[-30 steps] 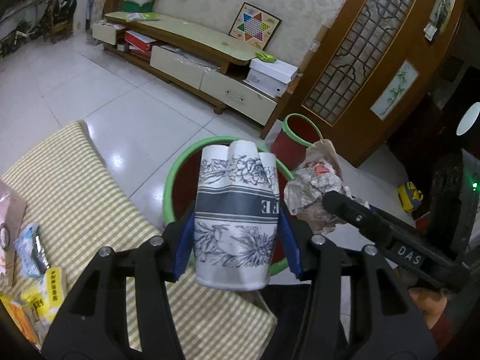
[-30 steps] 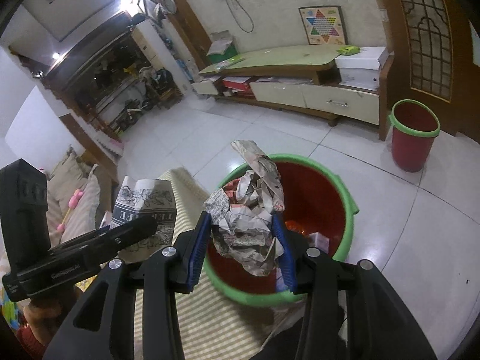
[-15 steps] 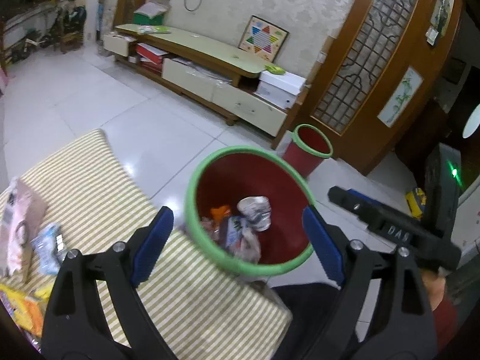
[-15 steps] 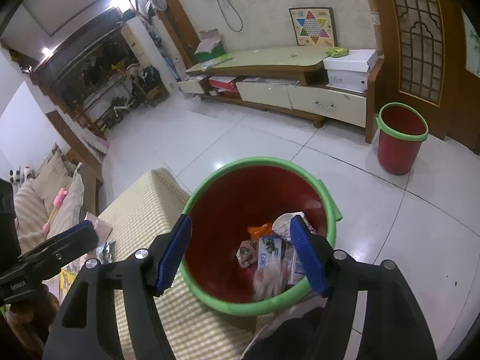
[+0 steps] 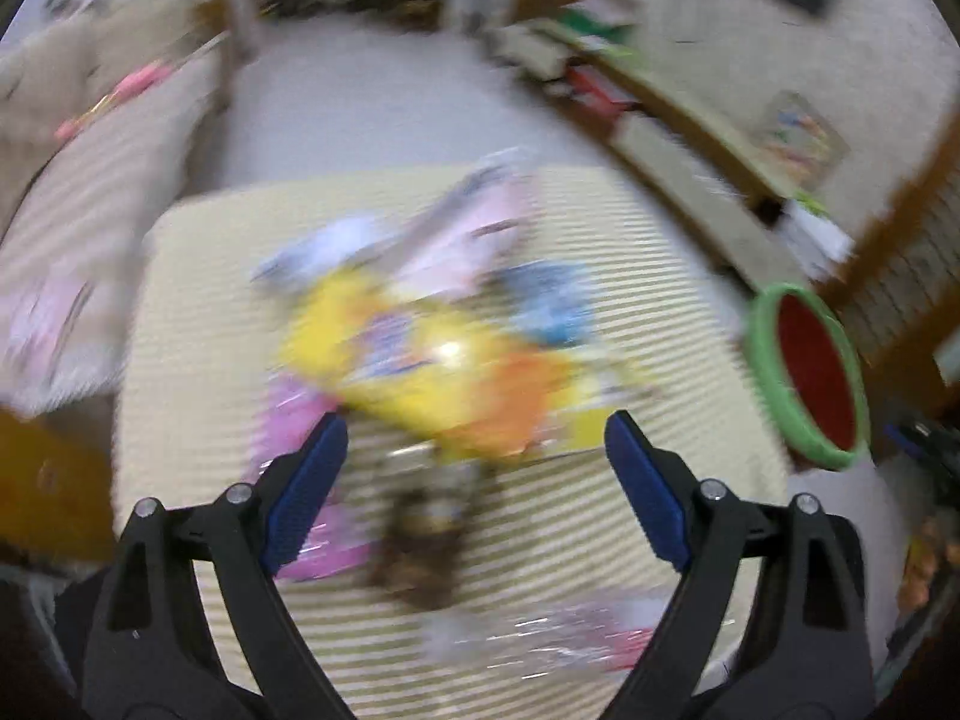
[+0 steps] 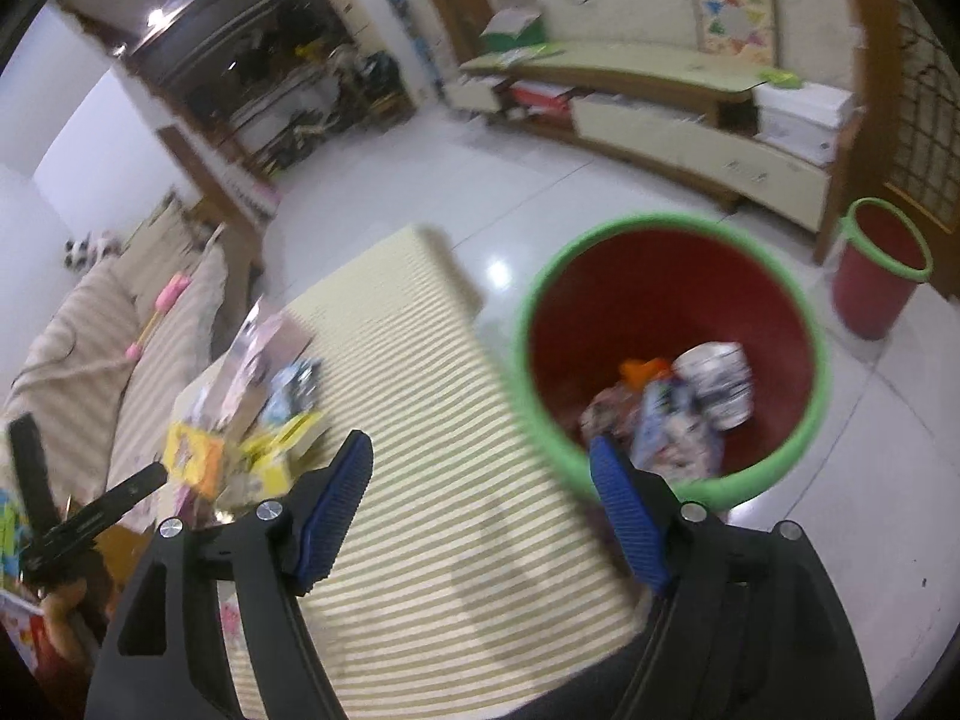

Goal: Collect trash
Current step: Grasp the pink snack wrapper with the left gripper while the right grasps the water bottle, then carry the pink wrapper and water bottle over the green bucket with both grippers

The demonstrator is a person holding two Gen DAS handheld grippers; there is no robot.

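My left gripper (image 5: pixel 474 450) is open and empty above a blurred pile of trash (image 5: pixel 444 354) on the striped table (image 5: pixel 690 360): yellow, orange, pink and blue wrappers. My right gripper (image 6: pixel 480 480) is open and empty over the table's end (image 6: pixel 444 510), beside the red bin with a green rim (image 6: pixel 810 330). The bin holds the flower-printed paper cup (image 6: pixel 717 381), crumpled paper and wrappers. The bin also shows at the right of the left wrist view (image 5: pixel 810 360). The trash pile (image 6: pixel 252 420) and the left gripper's body (image 6: pixel 90 516) show at the left of the right wrist view.
A second red bin (image 6: pixel 879 267) stands by a wooden door. A long low cabinet (image 6: pixel 660 114) runs along the far wall. A striped sofa (image 6: pixel 90 324) lies left of the table. White tiled floor (image 6: pixel 420 180) lies beyond.
Both grippers opened and dropped the paper cup and crumpled paper into the bin. The left gripper has since swung left over the trash pile; the right has pulled back slightly.
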